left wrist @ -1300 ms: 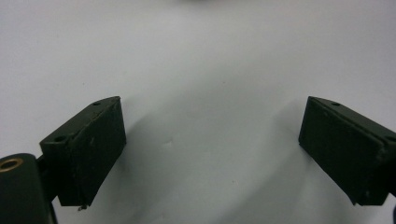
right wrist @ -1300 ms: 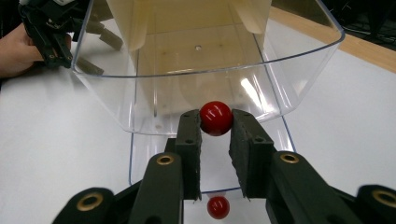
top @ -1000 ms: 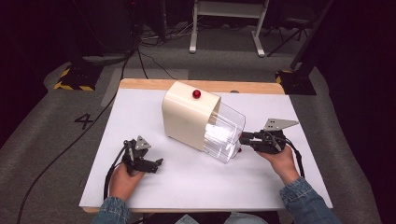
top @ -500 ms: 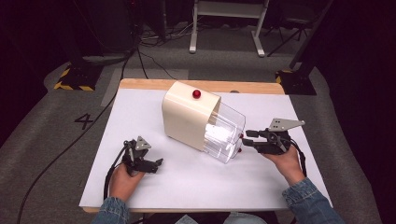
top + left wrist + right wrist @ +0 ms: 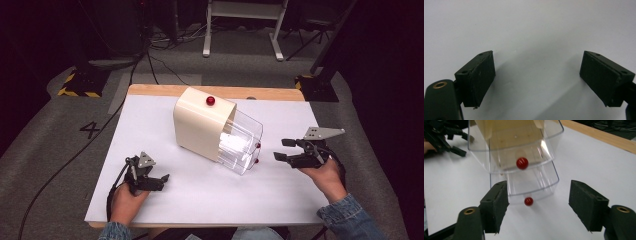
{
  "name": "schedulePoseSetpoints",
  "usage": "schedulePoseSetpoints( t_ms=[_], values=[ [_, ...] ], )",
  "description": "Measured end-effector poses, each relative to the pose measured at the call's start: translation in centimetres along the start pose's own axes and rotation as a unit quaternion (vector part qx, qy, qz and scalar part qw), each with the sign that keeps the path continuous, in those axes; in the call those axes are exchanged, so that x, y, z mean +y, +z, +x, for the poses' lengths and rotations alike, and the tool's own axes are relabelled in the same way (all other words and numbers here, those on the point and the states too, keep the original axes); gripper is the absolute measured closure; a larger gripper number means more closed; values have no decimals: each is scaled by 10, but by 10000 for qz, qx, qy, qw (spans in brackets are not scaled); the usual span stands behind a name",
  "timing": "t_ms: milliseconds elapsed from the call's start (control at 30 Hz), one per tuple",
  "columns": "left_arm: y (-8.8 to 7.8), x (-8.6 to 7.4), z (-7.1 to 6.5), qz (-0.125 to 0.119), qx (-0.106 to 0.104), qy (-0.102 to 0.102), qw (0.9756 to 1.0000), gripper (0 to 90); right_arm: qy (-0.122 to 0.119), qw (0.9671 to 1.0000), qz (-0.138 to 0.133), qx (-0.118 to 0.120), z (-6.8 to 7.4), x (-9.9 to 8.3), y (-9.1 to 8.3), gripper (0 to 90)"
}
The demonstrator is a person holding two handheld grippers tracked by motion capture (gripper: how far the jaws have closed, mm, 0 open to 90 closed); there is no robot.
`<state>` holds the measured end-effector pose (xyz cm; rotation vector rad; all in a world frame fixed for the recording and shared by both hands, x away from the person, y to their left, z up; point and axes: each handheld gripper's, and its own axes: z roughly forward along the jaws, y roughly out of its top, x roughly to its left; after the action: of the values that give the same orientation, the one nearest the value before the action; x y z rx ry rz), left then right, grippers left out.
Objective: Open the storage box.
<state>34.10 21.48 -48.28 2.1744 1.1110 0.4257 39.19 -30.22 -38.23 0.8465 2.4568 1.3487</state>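
Note:
A cream cabinet (image 5: 202, 125) with a red knob (image 5: 210, 100) on top stands mid-table, tilted toward the right. Two clear drawers (image 5: 241, 145) stick out of it, the lower one (image 5: 531, 186) farther than the upper (image 5: 516, 147). Each has a small red knob on its front (image 5: 522, 163) (image 5: 528, 201). My right gripper (image 5: 281, 149) (image 5: 537, 205) hovers a short way off the drawer fronts. Its jaws have just been opening and nothing is between them. My left gripper (image 5: 164, 181) (image 5: 537, 75) rests open on the white sheet at the front left, nothing between its pads.
A white sheet (image 5: 200, 205) covers the table, with a wooden edge (image 5: 270, 93) along the far side. Beyond it lie cables, a white stand and a yellow-black striped block (image 5: 75, 91) on the grey floor.
My right gripper has let go at the drawer fronts, opened, and drawn back to the right and slightly up. The left gripper has stayed put.

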Motion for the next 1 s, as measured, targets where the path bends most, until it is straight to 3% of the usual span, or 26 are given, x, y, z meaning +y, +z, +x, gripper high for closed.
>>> schedulePoseSetpoints(
  t_ms=[167,200,400,500,633,733,767,867,1000],
  values=[
    [-1,-1,0,-14,11,16,10000,133,137,9997,95,154,-3,-13,-6,228],
    [-2,-2,0,14,-12,18,10000,133,103,9998,149,15,-4,-21,-9,198],
    [-1,-2,1,7,-27,10,10000,132,181,9990,329,-245,-9,-44,-14,162],
    [-1,-2,0,3,-29,7,10000,132,298,9979,364,-447,-14,-60,-15,153],
    [-1,-2,0,1,-28,9,10000,132,464,9947,635,-666,-25,-85,-11,148],
    [-1,-2,0,2,-31,6,10000,132,426,9933,757,-758,-28,-94,-9,146],
    [-1,-2,0,2,-31,4,10000,132,327,9918,833,-917,-31,-102,-7,124],
    [-1,-2,1,5,-31,7,10000,131,275,9904,792,-1096,-35,-115,-2,83],
    [-1,-2,0,4,-32,5,10000,131,212,9888,857,-1199,-34,-117,-1,55]
  ],
)
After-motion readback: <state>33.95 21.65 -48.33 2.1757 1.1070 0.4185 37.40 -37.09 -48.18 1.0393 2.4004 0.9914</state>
